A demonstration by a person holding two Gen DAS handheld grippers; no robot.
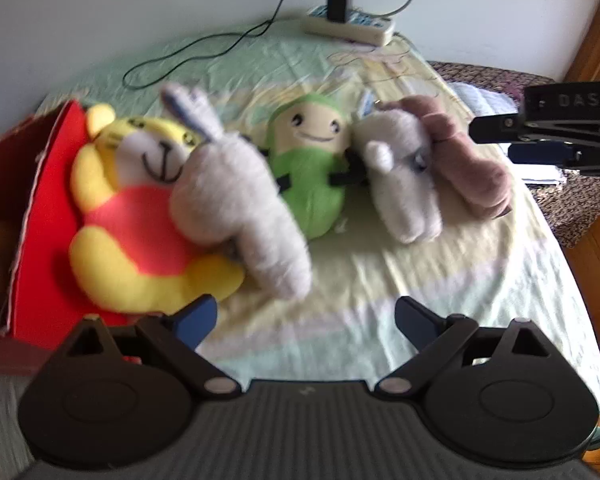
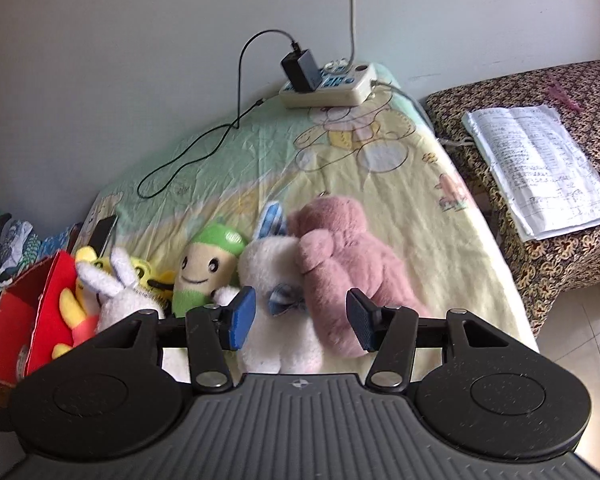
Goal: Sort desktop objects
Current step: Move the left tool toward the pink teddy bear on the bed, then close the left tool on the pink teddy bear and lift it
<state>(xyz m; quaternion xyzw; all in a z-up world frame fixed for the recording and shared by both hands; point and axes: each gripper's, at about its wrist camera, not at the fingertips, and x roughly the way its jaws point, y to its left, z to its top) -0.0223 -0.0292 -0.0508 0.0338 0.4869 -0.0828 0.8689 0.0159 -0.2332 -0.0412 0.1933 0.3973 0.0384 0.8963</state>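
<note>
Five plush toys lie in a row on a pale green and yellow cloth (image 1: 380, 300): a yellow and red tiger (image 1: 140, 220), a grey-white rabbit (image 1: 236, 200), a green doll (image 1: 312, 168), a white rabbit with a blue bow (image 1: 400, 176) and a pink bear (image 1: 472, 160). The tiger leans on a red box (image 1: 32, 240) at the left. My left gripper (image 1: 305, 316) is open in front of the grey-white rabbit, with nothing between its fingers. My right gripper (image 2: 302, 320) is open, hovering apart from the toys near the white rabbit (image 2: 276, 280) and pink bear (image 2: 340, 256).
A power strip (image 2: 328, 84) with a black charger and a loose black cable (image 2: 204, 140) sits at the back by the wall. A phone (image 2: 104, 232) lies at the back left. To the right, papers (image 2: 540, 168) rest on a patterned cloth.
</note>
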